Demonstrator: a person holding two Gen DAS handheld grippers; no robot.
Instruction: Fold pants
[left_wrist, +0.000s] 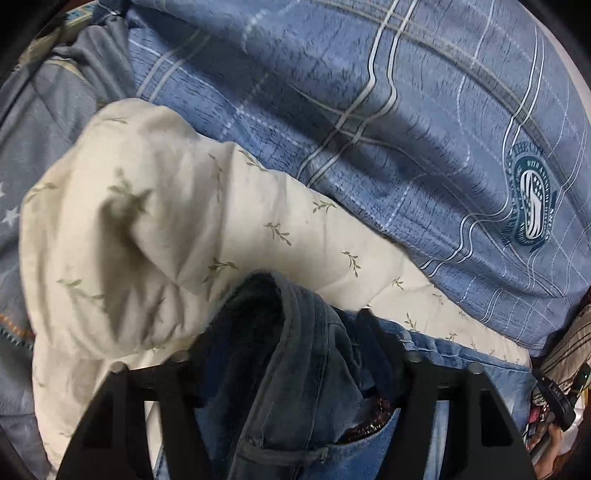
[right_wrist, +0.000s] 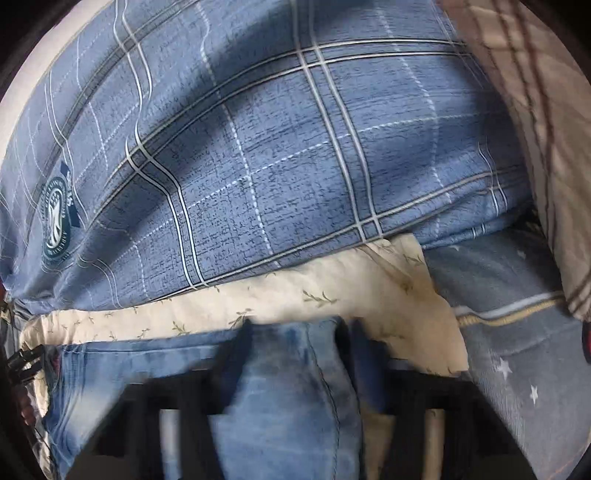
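The pants are blue jeans (left_wrist: 295, 387) lying on a cream leaf-print quilt (left_wrist: 147, 221). My left gripper (left_wrist: 295, 325) is shut on a bunched part of the jeans near the waistband, with a pocket and dark lining showing between the fingers. In the right wrist view the jeans (right_wrist: 288, 387) run left along the quilt (right_wrist: 369, 295). My right gripper (right_wrist: 299, 332) is shut on a light-blue leg of the jeans; that view is motion-blurred.
A blue plaid duvet (left_wrist: 369, 129) with a round crest (left_wrist: 532, 210) lies bunched behind the quilt; it also shows in the right wrist view (right_wrist: 258, 166). A grey star-print sheet (right_wrist: 517, 350) lies right. A striped beige cloth (right_wrist: 535, 110) sits far right.
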